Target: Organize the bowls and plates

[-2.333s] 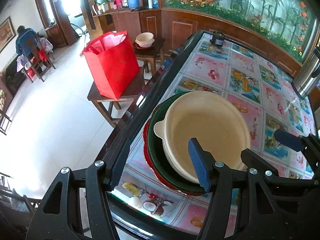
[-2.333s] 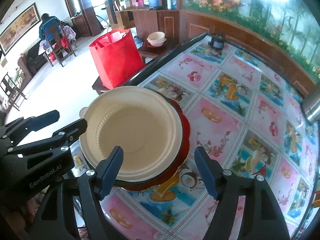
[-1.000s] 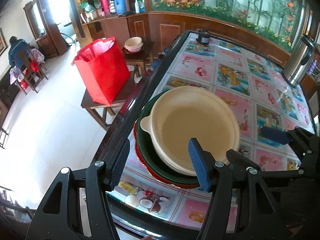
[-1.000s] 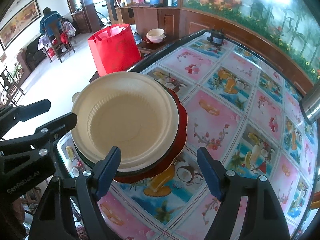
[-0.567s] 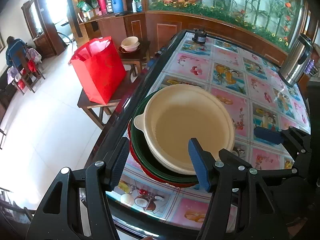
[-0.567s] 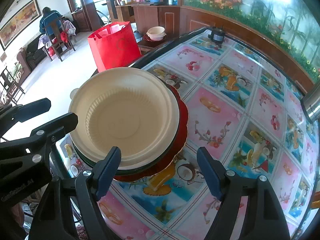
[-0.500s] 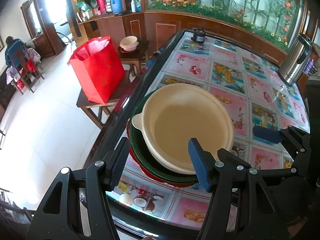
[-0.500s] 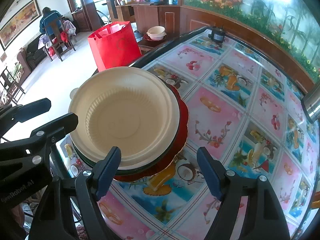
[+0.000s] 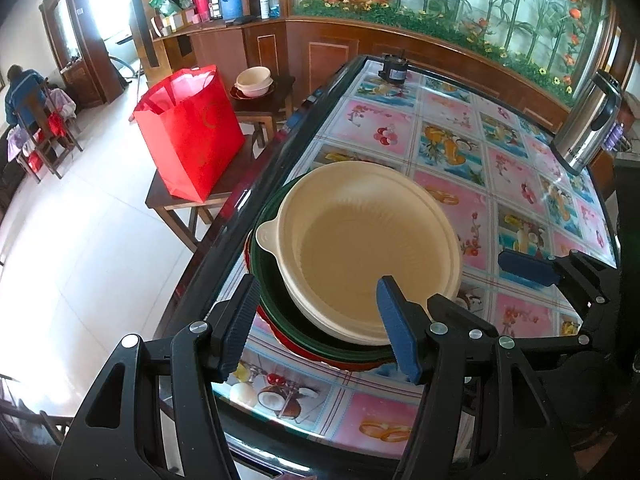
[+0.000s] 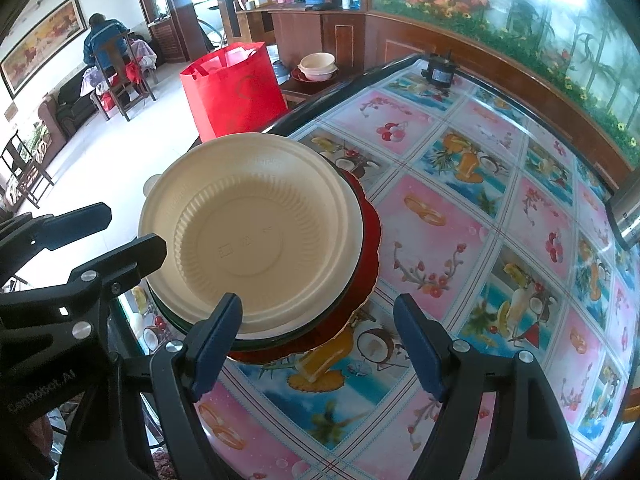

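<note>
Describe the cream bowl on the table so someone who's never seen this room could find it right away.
On the fruit-patterned table, near the edge facing the red bag, sits one stack of dishes. The cream bowl tops it, above a green plate and red plate.

A bowl [image 9: 372, 256] sits on top of two stacked plates [image 9: 276, 300] at the table's [image 9: 460, 136] near left edge. Beyond that edge stands a stool [image 9: 180, 204] carrying a bag [image 9: 188, 132]; farther back, another stool holds more bowls [image 9: 254, 80]. A kettle [image 9: 588, 124] stands at the table's far right
</note>
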The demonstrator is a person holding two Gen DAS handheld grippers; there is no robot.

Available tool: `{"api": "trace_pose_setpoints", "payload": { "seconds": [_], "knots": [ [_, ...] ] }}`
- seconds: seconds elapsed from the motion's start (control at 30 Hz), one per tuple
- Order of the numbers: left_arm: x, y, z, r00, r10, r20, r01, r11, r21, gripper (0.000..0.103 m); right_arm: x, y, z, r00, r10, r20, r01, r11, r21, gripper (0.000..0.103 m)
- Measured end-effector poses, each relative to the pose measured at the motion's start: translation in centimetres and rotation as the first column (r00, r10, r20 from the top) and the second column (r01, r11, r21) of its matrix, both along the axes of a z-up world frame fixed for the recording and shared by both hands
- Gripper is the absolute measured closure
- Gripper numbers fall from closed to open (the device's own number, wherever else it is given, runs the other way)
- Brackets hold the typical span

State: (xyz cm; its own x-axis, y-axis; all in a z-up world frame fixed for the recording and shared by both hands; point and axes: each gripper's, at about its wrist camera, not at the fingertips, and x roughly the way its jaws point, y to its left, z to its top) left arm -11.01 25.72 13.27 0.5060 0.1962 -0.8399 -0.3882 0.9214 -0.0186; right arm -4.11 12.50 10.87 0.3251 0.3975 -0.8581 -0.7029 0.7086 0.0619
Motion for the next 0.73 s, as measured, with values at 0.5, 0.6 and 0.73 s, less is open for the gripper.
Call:
{"api": "trace_pose_setpoints", "payload": {
  "seconds": [0.5,0.6,0.73],
  "knots": [
    [-0.12,-0.61,0.00,1.000,-0.013,0.000,0.013,1.000,-0.004,0.041,-0.33,0.25,0.04,1.000,0.007,0.000,-0.007,1.000,0.001,0.025],
    [-0.20,-0.68,0.04,1.000,-0.015,0.003,0.015,1.000,0.001,0.041,-0.43,0.19,0.03,1.000,0.008,-0.001,-0.008,1.000,0.002,0.025],
    [-0.07,-0.86,0.16,1.000,-0.024,0.004,0.024,1.000,0.002,0.041,-0.39,0.09,-0.01,1.000,0.007,0.001,-0.007,1.000,0.001,0.025]
  ]
}}
